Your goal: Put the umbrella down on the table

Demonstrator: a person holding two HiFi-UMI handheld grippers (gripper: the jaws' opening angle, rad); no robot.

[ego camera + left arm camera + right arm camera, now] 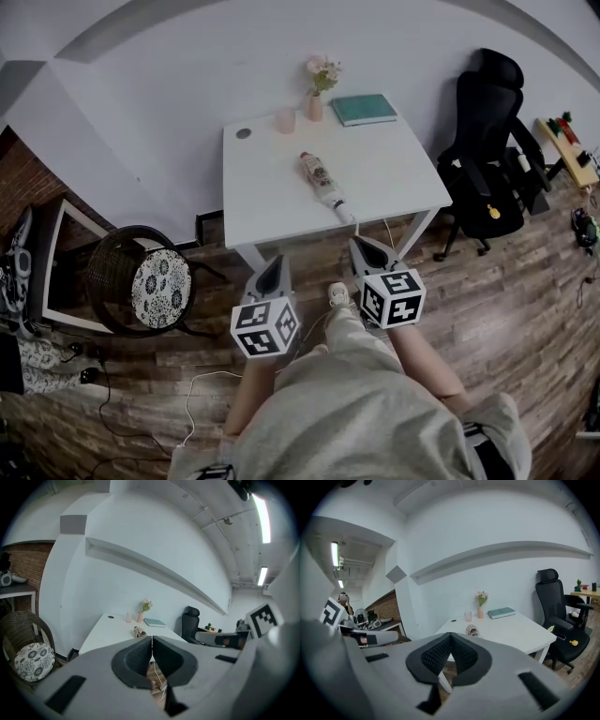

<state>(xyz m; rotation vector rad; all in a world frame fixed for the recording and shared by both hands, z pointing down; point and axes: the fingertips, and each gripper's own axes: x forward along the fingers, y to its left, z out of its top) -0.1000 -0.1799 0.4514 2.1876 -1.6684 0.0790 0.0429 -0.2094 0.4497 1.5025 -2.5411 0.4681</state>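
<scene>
The folded patterned umbrella (323, 183) lies on the white table (394, 159), its pale handle end pointing toward the near edge. Nothing holds it. My left gripper (275, 267) hangs in front of the table's near edge, jaws shut with nothing between them. My right gripper (361, 246) is just short of the umbrella's handle end, also shut and empty. In the left gripper view the umbrella (138, 631) shows beyond the closed left gripper (152, 638). In the right gripper view the umbrella (472, 630) lies past the closed right gripper (450, 634).
At the table's far edge stand a pink cup (285, 120), a vase of flowers (317, 94) and a teal book (364, 109). A black office chair (487, 159) is at the right, a wicker chair (150, 281) with a patterned cushion at the left. A white cable (202, 394) trails over the wooden floor.
</scene>
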